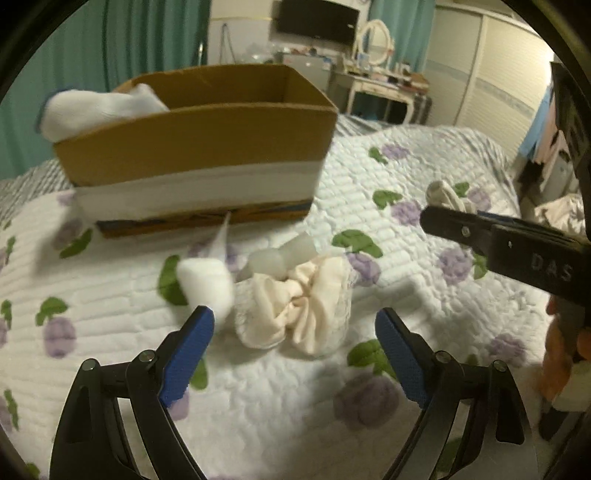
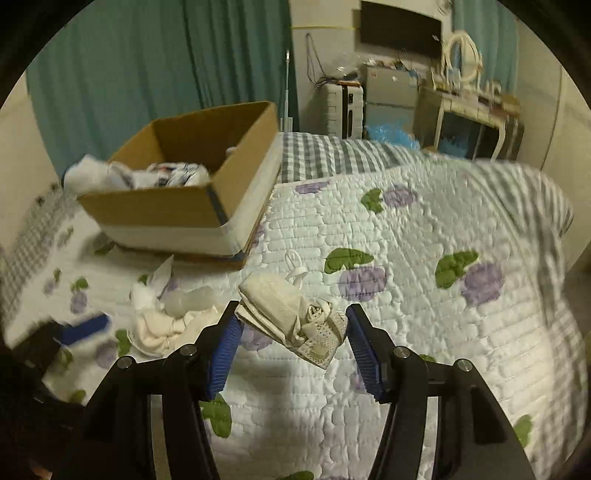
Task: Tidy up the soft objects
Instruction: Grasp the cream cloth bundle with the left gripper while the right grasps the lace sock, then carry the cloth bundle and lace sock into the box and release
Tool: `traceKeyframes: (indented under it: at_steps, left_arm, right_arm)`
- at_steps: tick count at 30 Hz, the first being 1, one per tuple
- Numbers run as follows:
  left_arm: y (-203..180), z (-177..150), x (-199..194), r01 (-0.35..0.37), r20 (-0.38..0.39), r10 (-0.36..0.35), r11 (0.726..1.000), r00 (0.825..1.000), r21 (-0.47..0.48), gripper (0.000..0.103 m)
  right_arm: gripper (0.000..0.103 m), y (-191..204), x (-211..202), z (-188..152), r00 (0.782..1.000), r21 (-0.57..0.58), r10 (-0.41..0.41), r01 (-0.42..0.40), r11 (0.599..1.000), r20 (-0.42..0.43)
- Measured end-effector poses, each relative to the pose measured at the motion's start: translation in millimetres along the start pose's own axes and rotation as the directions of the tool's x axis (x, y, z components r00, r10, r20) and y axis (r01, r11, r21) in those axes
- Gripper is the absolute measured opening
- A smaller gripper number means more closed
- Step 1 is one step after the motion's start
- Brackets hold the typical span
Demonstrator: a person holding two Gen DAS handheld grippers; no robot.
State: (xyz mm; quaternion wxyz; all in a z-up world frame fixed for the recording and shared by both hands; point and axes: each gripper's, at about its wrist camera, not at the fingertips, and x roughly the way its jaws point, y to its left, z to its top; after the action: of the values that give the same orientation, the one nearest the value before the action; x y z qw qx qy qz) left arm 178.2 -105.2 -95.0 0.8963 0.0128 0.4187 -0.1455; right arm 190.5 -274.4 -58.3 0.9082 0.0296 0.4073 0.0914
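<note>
Cardboard box: at 10 o'clock in the right wrist view, on the quilted bedspread; white and patterned soft items lie inside, one white piece hanging over its near-left corner.
Left gripper: jaws stand wide apart, nothing between the blue pads. It hangs over the quilt, aimed at the pile just beyond its tips.
Pile on quilt: cream gathered cloth at centre in the left wrist view; a white cotton-like wad touching it at 9 o'clock; a translucent bottle-shaped item resting on it at 12 o'clock.
Right gripper: jaws partly closed on a cream folded sock bundle, a mesh-patterned end hanging at 5 o'clock. Both pads press its sides; the bundle appears clear of the quilt.
White loop: on the quilt at 12 o'clock of the held bundle.
Background: teal curtains, dressing table, wall screen.
</note>
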Motion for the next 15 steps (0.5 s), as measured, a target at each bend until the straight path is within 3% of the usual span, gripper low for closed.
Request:
traceKeyframes:
  at_steps: [3, 6, 10, 15]
  left_arm:
    - [-5, 3, 16, -0.012, -0.027, 0.012, 1.000, 1.000, 0.013, 0.071]
    - [-6, 6, 29, -0.072, -0.038, 0.072, 0.997, 0.997, 0.017, 0.067]
    - [4, 2, 30, -0.070, -0.063, 0.067, 0.997, 0.996, -0.031, 0.042]
    - [15, -2, 5, -0.017, -0.041, 0.016, 1.000, 0.999, -0.024, 0.029]
  right_arm:
    - [0.057, -14, 12, -10, 0.999, 0.052, 0.032, -0.031, 0.998, -0.024]
    - [0.057, -18, 25, -13, 0.997, 0.092, 0.063, -0.058, 0.994, -0.054]
    - [0.057, -19, 21, -15, 0.997, 0.098, 0.068, -0.064, 0.993, -0.037]
    - [0.057, -20, 19, -18, 0.998, 0.109, 0.053, -0.049, 0.993, -0.039]
